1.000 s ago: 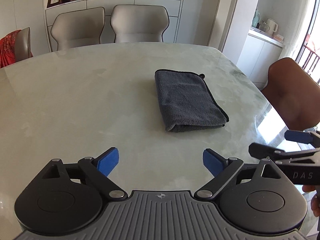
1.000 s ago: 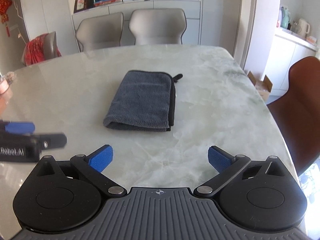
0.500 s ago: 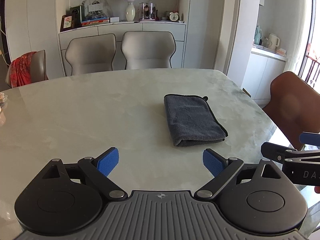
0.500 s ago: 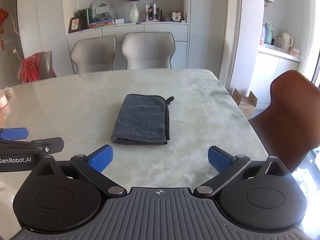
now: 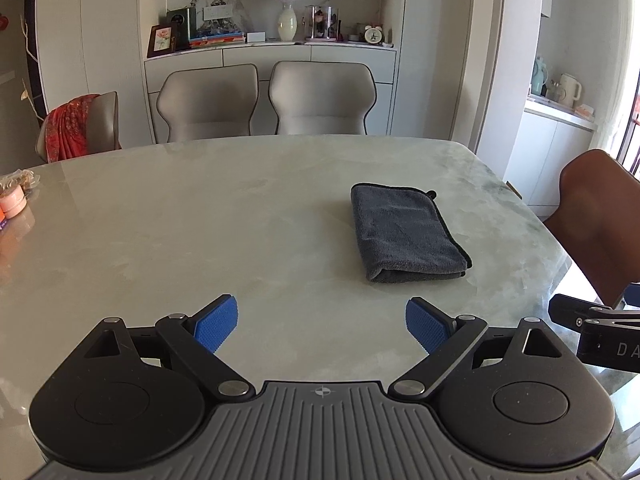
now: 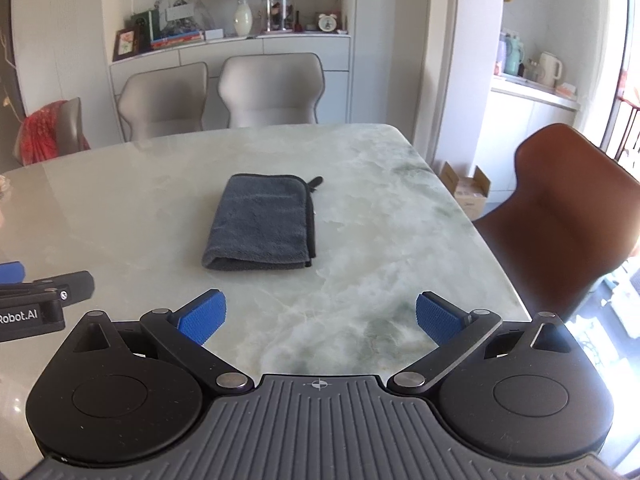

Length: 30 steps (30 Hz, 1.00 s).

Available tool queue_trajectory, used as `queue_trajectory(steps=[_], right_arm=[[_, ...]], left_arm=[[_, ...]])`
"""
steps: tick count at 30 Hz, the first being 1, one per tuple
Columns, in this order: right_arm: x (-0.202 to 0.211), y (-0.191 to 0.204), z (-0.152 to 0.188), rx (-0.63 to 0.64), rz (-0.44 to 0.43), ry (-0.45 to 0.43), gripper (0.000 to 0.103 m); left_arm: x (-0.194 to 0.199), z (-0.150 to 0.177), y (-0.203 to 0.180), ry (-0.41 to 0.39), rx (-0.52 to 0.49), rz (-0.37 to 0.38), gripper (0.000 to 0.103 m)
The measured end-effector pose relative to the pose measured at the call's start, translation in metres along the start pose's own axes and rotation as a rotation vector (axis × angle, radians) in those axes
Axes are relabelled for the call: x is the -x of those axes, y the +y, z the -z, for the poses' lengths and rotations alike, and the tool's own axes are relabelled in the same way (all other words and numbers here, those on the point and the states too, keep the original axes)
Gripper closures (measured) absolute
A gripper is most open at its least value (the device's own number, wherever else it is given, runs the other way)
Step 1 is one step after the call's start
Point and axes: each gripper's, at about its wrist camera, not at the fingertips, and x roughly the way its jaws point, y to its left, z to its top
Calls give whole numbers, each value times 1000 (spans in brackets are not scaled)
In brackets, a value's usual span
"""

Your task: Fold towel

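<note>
A dark grey towel (image 5: 406,234) (image 6: 262,224) lies folded into a narrow rectangle on the pale marble table (image 5: 200,220) (image 6: 380,220), its black-trimmed edges stacked on the right side and a small loop at the far right corner. My left gripper (image 5: 322,326) hangs open over the near part of the table, well short and left of the towel. Nothing sits between the blue pads of my right gripper (image 6: 320,318), which is open too and back from the towel's near end. Each gripper shows at the edge of the other's view.
Two beige chairs (image 5: 264,100) stand at the table's far side, a brown chair (image 6: 560,216) at its right edge. A red cloth (image 5: 66,128) drapes a chair at far left. A pink container (image 5: 14,202) sits at the table's left edge. A cardboard box (image 6: 466,188) is on the floor.
Both grippers have drawn back from the towel and tilted up, so the towel looks smaller and more of the room shows. The towel has not moved.
</note>
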Motion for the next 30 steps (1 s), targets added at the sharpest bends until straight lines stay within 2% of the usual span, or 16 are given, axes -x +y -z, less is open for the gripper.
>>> queue_trajectory(steps=[15, 30], right_arm=[[-1, 1, 6, -14, 0, 10, 1], [-3, -5, 7, -1, -5, 16, 1]], left_arm=[[-7, 3, -3, 42, 1, 3, 7], [-7, 4, -3, 42, -2, 4, 5]])
